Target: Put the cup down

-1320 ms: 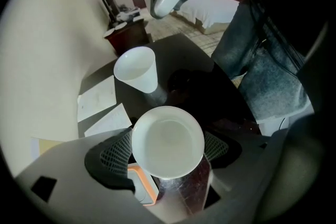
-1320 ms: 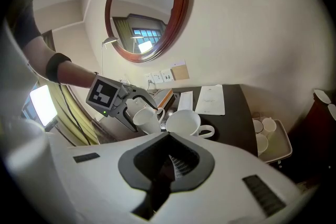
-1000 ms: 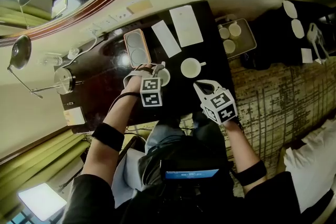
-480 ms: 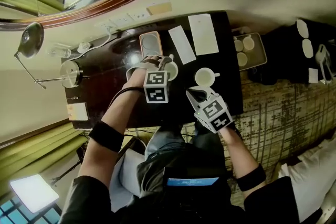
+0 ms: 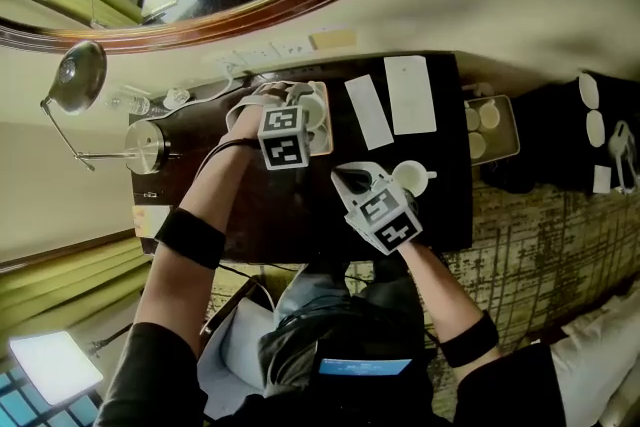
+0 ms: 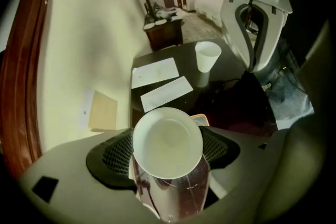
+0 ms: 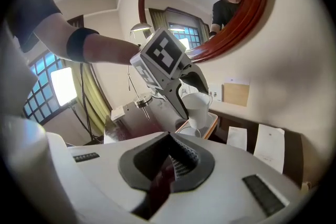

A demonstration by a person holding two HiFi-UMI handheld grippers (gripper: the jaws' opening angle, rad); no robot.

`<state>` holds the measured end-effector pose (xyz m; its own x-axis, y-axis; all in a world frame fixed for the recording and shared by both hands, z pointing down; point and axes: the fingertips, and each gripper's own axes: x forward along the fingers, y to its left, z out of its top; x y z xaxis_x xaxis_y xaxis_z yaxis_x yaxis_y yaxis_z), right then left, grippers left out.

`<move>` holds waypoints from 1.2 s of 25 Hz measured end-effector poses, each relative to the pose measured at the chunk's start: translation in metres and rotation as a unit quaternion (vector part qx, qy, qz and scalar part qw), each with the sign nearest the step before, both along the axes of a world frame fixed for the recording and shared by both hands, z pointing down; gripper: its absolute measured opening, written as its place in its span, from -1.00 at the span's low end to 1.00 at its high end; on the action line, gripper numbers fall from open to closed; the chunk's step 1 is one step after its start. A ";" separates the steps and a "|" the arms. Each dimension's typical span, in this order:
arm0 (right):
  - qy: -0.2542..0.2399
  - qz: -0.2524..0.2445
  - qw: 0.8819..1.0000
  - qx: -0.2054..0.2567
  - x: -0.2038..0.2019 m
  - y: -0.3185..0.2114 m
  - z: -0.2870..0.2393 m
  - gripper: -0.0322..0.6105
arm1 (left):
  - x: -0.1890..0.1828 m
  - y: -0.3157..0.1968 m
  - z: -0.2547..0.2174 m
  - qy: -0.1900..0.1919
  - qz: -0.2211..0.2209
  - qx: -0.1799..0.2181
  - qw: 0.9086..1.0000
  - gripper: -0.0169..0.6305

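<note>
Gripping the white cup (image 6: 168,141) over the tray (image 7: 213,123), the left gripper (image 5: 300,101) hovers (right gripper (image 5: 352,178) pinched together, empty).

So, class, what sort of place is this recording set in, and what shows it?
Most likely a hotel room: a dark desk beneath a round wood-framed mirror, a tray of white cups nearby, and patterned carpet.
</note>
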<state>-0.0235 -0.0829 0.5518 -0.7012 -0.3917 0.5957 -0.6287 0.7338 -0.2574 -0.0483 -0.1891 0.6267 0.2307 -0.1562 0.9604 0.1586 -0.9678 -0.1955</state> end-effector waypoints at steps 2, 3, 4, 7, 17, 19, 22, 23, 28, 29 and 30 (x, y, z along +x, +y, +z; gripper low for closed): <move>0.002 -0.009 1.000 0.001 -0.013 -0.011 0.001 -0.90 | -0.007 -0.014 0.003 0.001 -0.008 -0.001 1.000 0.22; 0.003 -0.012 1.000 -0.001 -0.019 -0.016 0.003 -0.90 | -0.010 -0.019 0.005 0.003 -0.012 -0.003 1.000 0.22; 0.004 -0.014 1.000 -0.003 -0.024 -0.020 0.006 -0.90 | -0.012 -0.024 0.007 0.005 -0.016 -0.006 1.000 0.23; 0.004 -0.018 1.000 -0.008 -0.035 -0.032 0.010 -0.90 | -0.015 -0.036 0.011 0.012 -0.022 -0.009 1.000 0.22; 0.009 -0.018 1.000 -0.018 -0.052 -0.044 0.022 -0.90 | -0.013 -0.057 0.022 0.023 -0.038 -0.014 0.999 0.23; 0.008 -0.017 1.000 -0.017 -0.052 -0.047 0.022 -0.90 | -0.011 -0.058 0.024 0.024 -0.049 -0.017 0.998 0.23; 0.008 -0.014 1.000 -0.018 -0.050 -0.048 0.023 -0.90 | -0.009 -0.060 0.025 0.026 -0.071 -0.022 0.997 0.23; 0.008 -0.013 1.000 -0.018 -0.049 -0.048 0.023 -0.90 | -0.008 -0.060 0.025 0.028 -0.079 -0.023 0.996 0.23; 0.008 -0.008 1.000 -0.022 -0.046 -0.047 0.025 -0.90 | -0.004 -0.062 0.024 0.042 -0.102 -0.026 0.994 0.23; 0.007 -0.007 1.000 -0.022 -0.046 -0.047 0.025 -0.90 | -0.003 -0.062 0.024 0.045 -0.105 -0.025 0.993 0.23; 0.007 -0.007 1.000 -0.021 -0.046 -0.047 0.025 -0.90 | -0.003 -0.062 0.024 0.048 -0.108 -0.024 0.993 0.23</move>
